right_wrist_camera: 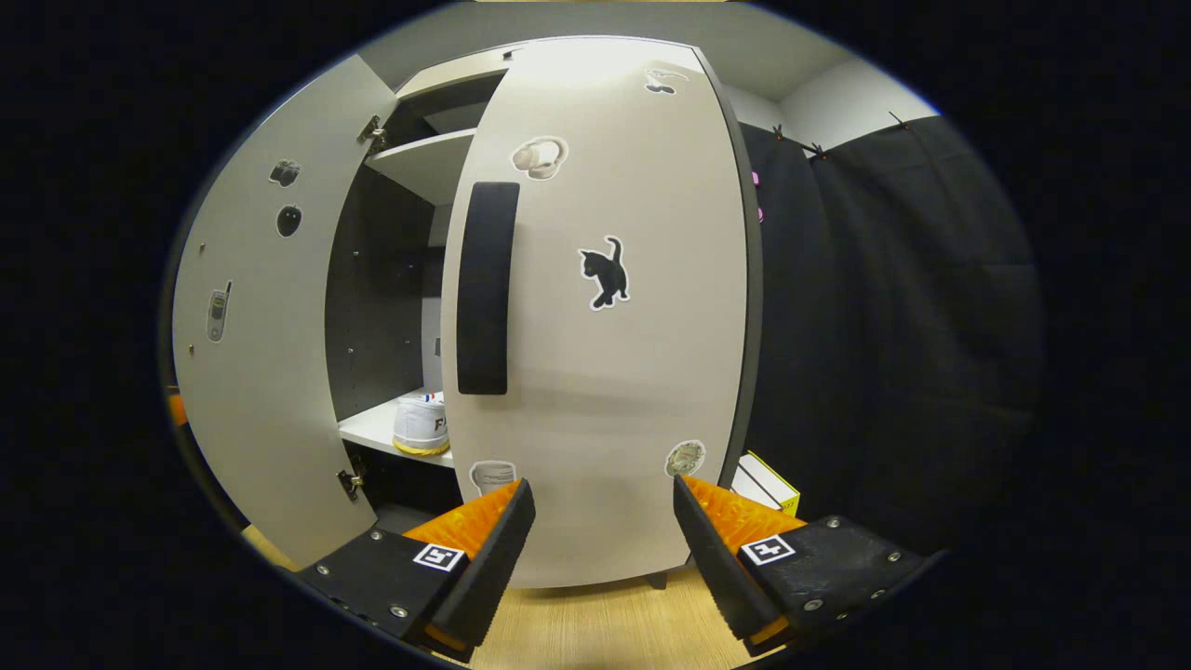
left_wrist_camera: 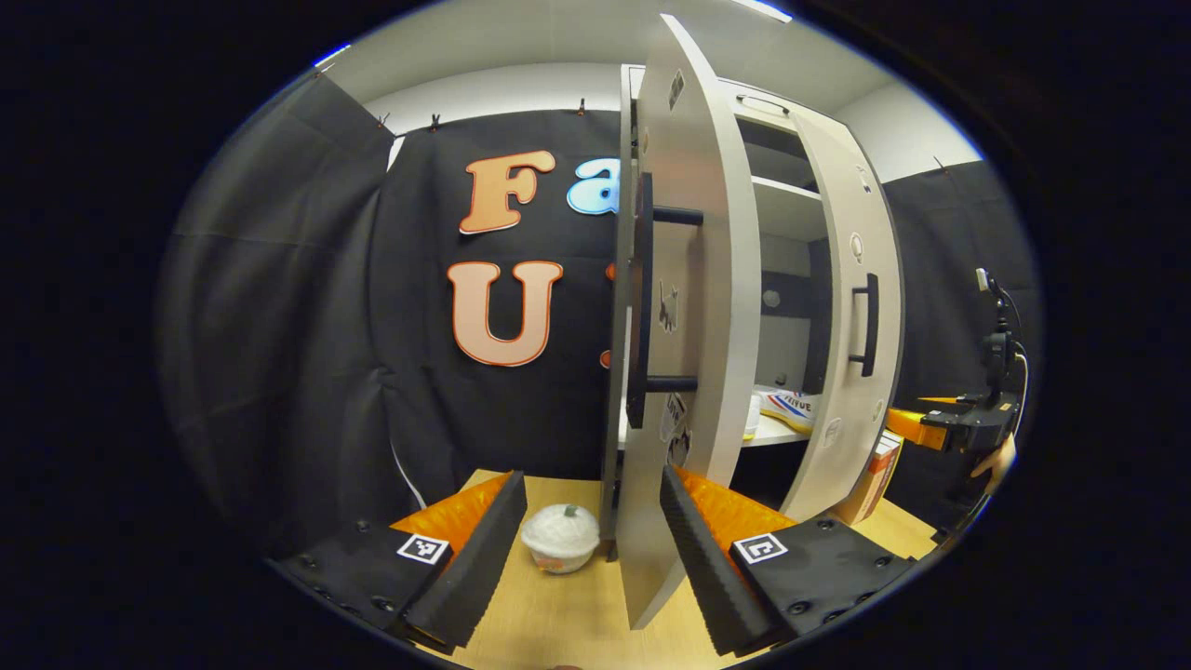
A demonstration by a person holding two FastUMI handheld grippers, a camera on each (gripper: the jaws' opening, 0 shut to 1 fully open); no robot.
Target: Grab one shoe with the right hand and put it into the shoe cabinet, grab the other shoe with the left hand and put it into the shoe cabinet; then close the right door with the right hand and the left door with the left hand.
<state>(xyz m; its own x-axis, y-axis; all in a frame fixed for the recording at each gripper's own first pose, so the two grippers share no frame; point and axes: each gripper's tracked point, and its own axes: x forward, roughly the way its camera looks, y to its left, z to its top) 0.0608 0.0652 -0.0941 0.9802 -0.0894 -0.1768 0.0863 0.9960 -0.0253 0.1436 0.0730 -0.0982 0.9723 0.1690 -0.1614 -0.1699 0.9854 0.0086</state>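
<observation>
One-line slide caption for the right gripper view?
Open right gripper faces the right door of the shoe cabinet, both doors ajar, one shoe on the shelf inside.

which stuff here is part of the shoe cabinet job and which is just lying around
Part of the job:
white shoes on the cabinet shelf
left white cabinet door with black handle
right white cabinet door with black handle
left gripper
right gripper

Lying about:
small white lidded cup
yellow-edged box
</observation>
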